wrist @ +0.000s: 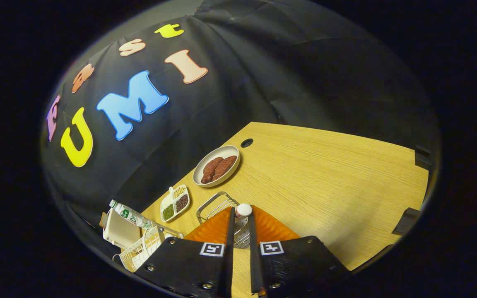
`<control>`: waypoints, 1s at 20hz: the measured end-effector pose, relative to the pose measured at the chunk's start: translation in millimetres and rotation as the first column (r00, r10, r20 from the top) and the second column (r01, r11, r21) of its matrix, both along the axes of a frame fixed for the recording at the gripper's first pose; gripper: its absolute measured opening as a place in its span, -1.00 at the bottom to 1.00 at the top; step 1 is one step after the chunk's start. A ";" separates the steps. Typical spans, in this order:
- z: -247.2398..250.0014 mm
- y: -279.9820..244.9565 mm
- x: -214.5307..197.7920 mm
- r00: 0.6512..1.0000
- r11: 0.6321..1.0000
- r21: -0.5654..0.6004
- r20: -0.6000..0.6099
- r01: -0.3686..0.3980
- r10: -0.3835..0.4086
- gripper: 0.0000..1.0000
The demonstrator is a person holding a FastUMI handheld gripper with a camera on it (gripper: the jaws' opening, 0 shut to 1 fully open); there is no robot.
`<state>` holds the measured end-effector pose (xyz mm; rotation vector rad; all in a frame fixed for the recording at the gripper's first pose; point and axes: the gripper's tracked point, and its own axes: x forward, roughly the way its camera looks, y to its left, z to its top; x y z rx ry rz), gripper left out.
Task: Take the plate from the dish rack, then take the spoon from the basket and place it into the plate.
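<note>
Gripper view | fingers point(240, 215) close together, pinching spoon point(244, 210) handle; above wire basket point(218, 207)

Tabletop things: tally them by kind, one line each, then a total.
Plates: 1, plate with two meat pieces
Divided dishes: 1, dish of beans
Bottles: 1, bottle
Wire baskets: 1, basket
White racks: 1, rack
Total: 5
The gripper is nearly closed around a white knob.

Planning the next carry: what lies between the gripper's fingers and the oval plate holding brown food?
In the gripper view, the gripper, fingers flanking a white rounded tip, faces the silver wire basket, then bare wooden table up to the oval plate.
</note>
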<state>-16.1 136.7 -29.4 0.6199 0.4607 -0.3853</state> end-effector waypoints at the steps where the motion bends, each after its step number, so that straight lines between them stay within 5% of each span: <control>1: 7.7 4.7 1.9 1.000 1.000 0.016 0.028 -0.006 0.005 -0.66; 8: 38.6 3.4 -0.9 0.998 0.998 -0.056 0.054 -0.015 0.018 -0.76; 13: 93.0 7.2 -15.5 0.995 0.977 -0.208 0.079 -0.047 0.065 -0.77; 20: 165.5 56.9 -49.3 0.962 0.906 -0.377 0.107 -0.193 0.249 -0.77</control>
